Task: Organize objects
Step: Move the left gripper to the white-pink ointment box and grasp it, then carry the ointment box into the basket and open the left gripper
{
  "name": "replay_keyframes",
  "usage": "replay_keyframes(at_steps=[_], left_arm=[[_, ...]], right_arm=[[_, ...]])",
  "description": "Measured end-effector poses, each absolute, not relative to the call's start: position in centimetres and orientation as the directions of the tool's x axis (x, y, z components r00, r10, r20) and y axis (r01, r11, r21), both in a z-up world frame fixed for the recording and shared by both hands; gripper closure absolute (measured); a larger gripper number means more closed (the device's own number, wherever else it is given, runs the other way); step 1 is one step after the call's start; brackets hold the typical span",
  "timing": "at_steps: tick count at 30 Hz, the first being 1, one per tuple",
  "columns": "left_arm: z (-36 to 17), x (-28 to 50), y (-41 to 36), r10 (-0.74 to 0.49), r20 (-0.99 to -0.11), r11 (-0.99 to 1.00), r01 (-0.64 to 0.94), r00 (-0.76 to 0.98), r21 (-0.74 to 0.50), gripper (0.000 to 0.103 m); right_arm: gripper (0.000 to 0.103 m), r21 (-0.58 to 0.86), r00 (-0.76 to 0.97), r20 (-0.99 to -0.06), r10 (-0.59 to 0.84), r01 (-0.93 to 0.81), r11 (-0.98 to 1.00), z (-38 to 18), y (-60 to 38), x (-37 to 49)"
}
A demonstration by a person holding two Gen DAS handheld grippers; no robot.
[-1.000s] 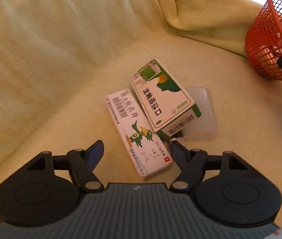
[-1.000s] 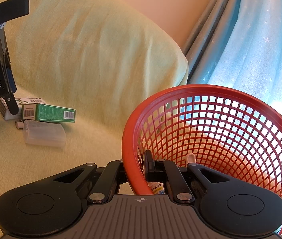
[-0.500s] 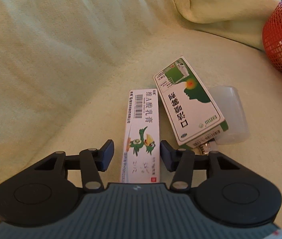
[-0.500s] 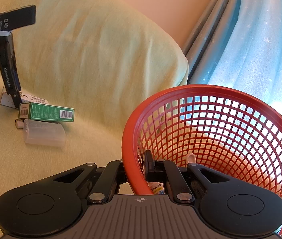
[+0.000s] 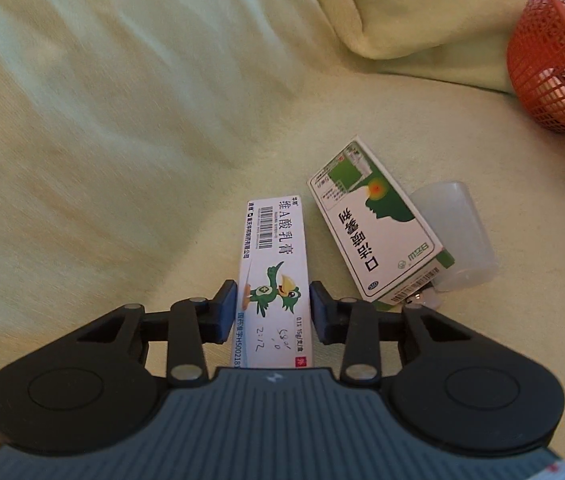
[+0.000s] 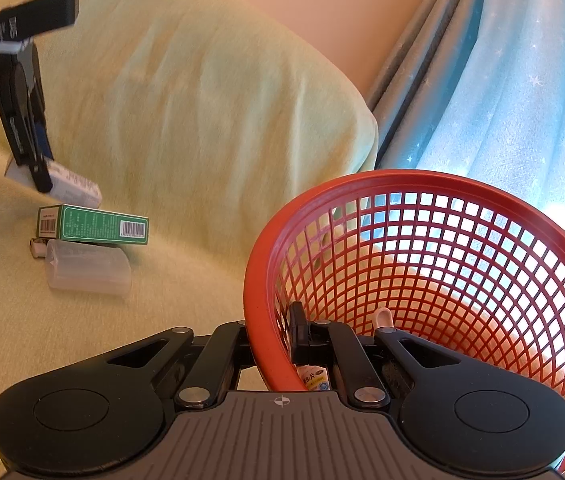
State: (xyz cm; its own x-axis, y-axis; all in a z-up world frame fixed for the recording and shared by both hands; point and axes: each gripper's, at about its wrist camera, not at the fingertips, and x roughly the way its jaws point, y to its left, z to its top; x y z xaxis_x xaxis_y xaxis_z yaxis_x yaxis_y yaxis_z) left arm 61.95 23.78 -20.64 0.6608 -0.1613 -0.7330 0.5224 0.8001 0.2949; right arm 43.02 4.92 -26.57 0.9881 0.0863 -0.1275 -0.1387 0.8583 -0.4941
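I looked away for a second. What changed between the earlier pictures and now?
The left gripper lined up lengthwise with the white bird box, and its jaws are closing around it, almost touching. Unchanged: the right gripper clamps the red basket rim; the green box and clear container lie as before.

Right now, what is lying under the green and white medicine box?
The green and white medicine box rests partly on a translucent plastic container, and a small white capped piece pokes out at its barcode end. Whatever else lies beneath is covered.
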Motion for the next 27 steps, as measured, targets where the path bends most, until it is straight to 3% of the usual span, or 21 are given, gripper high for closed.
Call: replay_keyframes(at_steps=[6,18,27], left_arm=[[-18.4,60.6,24.2,-0.193,-0.7,0.787,0.535,0.687,0.308,0.07],[-12.1,57.5,21.5,-0.409,-0.599,0.712,0.651,0.689,0.262,0.07],[-9.8,55.9,19.1,-0.5,-0.555,0.655,0.71,0.665,0.26,0.07]], right_arm=[[0.1,-0.492,0.988,-0.127,0.087,-0.139,0.86,-26.6,4.9,42.8],[0.1,-0.492,0.988,-0.127,0.087,-0.139,0.859,-26.6,4.9,42.8],[0.1,-0.493,0.988,-0.126,0.086,-0.138,0.859,-26.6,4.9,42.8]])
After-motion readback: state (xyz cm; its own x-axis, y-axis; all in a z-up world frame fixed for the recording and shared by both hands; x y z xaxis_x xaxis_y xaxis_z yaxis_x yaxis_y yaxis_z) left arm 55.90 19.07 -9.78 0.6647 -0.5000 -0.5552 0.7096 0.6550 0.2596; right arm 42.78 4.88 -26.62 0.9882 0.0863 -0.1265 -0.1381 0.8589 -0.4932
